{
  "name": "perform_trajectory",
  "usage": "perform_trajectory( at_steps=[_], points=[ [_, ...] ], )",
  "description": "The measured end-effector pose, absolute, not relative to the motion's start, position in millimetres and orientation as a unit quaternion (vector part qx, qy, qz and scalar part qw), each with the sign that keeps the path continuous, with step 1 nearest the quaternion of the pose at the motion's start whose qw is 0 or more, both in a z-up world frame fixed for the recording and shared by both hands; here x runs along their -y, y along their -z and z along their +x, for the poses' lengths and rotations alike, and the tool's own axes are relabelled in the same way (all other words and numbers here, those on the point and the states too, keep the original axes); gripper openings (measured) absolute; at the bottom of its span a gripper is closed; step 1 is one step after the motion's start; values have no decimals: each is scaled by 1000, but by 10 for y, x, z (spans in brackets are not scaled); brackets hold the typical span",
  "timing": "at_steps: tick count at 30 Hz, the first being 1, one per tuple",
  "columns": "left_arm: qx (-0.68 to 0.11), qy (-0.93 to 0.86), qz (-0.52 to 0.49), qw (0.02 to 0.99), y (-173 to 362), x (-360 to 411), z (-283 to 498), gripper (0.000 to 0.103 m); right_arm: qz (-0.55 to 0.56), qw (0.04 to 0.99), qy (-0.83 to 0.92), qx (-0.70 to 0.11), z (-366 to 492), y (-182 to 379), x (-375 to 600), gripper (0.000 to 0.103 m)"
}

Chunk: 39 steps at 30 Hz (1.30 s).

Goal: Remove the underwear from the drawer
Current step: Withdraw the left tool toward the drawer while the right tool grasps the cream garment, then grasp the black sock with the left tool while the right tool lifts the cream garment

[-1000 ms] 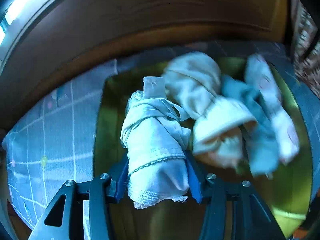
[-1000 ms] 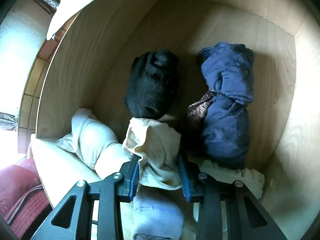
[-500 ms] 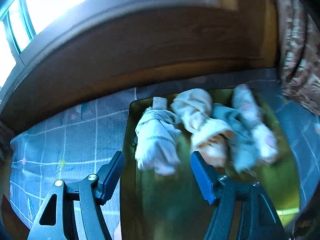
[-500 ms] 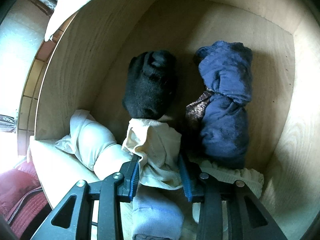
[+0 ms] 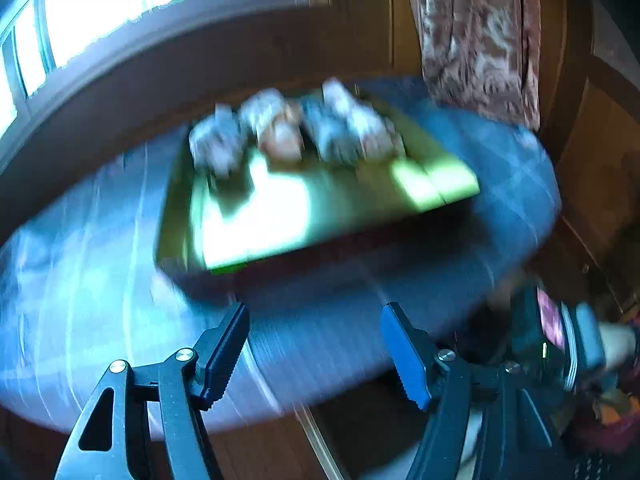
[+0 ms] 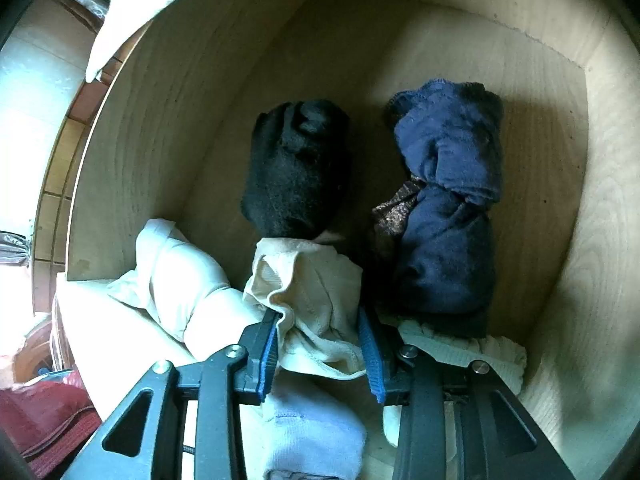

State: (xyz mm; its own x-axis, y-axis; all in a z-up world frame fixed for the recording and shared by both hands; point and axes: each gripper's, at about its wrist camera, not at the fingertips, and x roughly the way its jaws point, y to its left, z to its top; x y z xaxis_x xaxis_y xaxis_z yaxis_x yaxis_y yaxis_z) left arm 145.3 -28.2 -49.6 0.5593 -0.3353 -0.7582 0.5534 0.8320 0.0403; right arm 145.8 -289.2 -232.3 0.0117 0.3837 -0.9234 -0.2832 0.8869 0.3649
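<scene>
In the right wrist view my right gripper (image 6: 318, 350) is shut on a cream rolled underwear (image 6: 310, 300) inside the wooden drawer (image 6: 168, 120). Behind it lie a black roll (image 6: 298, 168) and a navy roll (image 6: 452, 216). A white roll (image 6: 180, 280) sits to the left, a pale blue one (image 6: 316, 436) below the jaws. In the blurred left wrist view my left gripper (image 5: 314, 352) is open and empty, well back from a green tray (image 5: 312, 208) that holds several pale rolled garments (image 5: 292, 128).
The tray rests on a blue checked cloth (image 5: 80, 280) over a table below a window (image 5: 140, 4). A patterned curtain (image 5: 476, 36) hangs at the right. A ruffled white piece (image 6: 460, 352) lies at the drawer's front right. Red fabric (image 6: 44, 420) shows outside the drawer.
My left gripper let go of the white roll on the tray, opened, and pulled back far from it. My right gripper stays shut on the cream roll, barely moved.
</scene>
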Motion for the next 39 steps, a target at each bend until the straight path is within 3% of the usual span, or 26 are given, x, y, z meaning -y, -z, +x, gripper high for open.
perform_trajectory(
  at_steps=[13,15,18,23,39],
  points=[
    [-469,277,169,822,1431,591,781,69,-35,704,-225,-672,1448,2384,2476,44],
    [-466,279,168,822,1448,631,760,69,-37,696,-231,-679,1456,2422,2412,34],
    [-472,279,166,820,1491,684,767,69,-36,703,-235,-671,1433,2393,2384,30],
    [-490,277,176,807,1641,778,775,69,-2,718,-216,-662,1323,2334,2588,28],
    [-530,233,173,797,1945,1279,1064,75,-43,760,-200,-617,939,2093,2307,27]
  ],
)
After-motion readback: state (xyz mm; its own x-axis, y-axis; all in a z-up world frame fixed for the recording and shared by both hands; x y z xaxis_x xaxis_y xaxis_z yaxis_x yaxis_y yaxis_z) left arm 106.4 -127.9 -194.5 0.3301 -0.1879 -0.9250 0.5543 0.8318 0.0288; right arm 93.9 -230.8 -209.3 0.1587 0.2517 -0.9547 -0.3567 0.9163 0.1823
